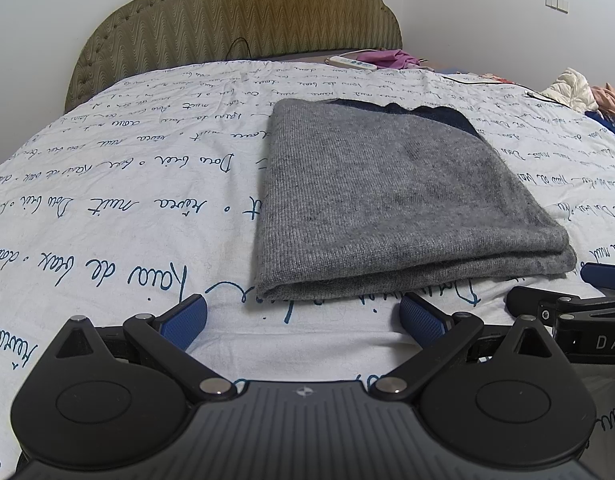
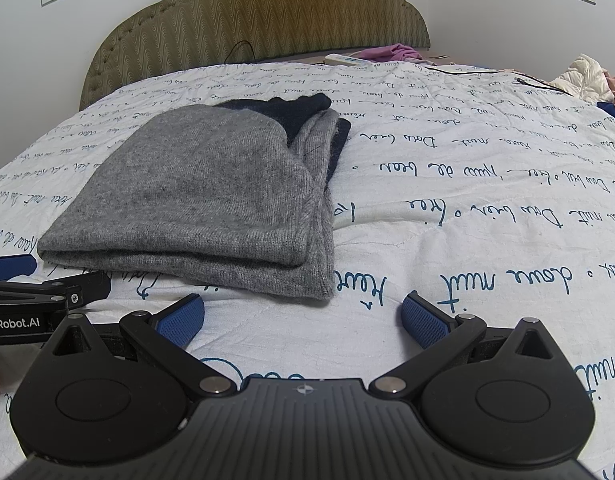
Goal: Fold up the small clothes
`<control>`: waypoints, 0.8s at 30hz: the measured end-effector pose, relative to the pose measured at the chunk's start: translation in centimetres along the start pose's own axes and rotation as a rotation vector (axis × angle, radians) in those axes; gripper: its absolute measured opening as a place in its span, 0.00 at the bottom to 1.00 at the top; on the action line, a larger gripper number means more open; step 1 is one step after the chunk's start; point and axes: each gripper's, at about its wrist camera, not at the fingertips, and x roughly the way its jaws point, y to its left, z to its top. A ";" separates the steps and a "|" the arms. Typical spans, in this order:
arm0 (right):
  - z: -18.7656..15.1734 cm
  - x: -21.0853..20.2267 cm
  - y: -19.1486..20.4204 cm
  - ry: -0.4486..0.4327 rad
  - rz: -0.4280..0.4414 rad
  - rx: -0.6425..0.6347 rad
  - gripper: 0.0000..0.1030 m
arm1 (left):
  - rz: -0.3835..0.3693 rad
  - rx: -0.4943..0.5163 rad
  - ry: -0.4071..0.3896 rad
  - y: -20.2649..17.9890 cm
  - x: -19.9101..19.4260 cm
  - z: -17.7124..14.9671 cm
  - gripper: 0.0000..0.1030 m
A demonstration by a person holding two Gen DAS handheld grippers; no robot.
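A grey knit garment with dark navy parts [image 1: 391, 196] lies folded in a flat rectangle on the bed; it also shows in the right wrist view [image 2: 195, 196]. My left gripper [image 1: 303, 318] is open and empty, just in front of the garment's near folded edge. My right gripper [image 2: 303, 318] is open and empty, in front of the garment's near right corner. The right gripper's fingers [image 1: 603, 276] show at the right edge of the left wrist view. The left gripper's fingers [image 2: 11, 266] show at the left edge of the right wrist view.
The bed has a white quilt with blue handwriting print [image 1: 127, 184]. A padded olive headboard [image 1: 243, 20] stands at the back. A white remote [image 1: 349, 62] and purple cloth [image 1: 387, 58] lie near it. A black cable [image 2: 487, 74] and piled clothes [image 2: 587, 76] lie at the far right.
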 end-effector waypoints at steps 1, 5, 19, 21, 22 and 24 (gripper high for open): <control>0.0 0.0 0.0 0.000 0.000 0.000 0.99 | 0.000 0.000 0.000 0.0 0.0 0.0 1.00; 0.0 0.0 0.0 0.001 -0.001 -0.001 0.99 | -0.001 0.000 0.000 0.0 0.0 0.0 1.00; 0.0 0.0 0.0 0.000 0.000 0.000 0.99 | -0.003 0.003 0.019 -0.1 0.2 0.3 1.00; 0.0 0.1 0.1 0.000 -0.001 0.000 0.99 | -0.003 0.007 0.019 -0.1 0.2 0.3 1.00; 0.0 0.0 0.0 0.000 0.000 0.000 0.99 | -0.007 0.004 0.016 -0.1 0.1 0.3 1.00; 0.0 0.0 0.0 0.000 0.000 0.001 0.99 | -0.011 -0.004 0.009 0.0 0.0 0.2 1.00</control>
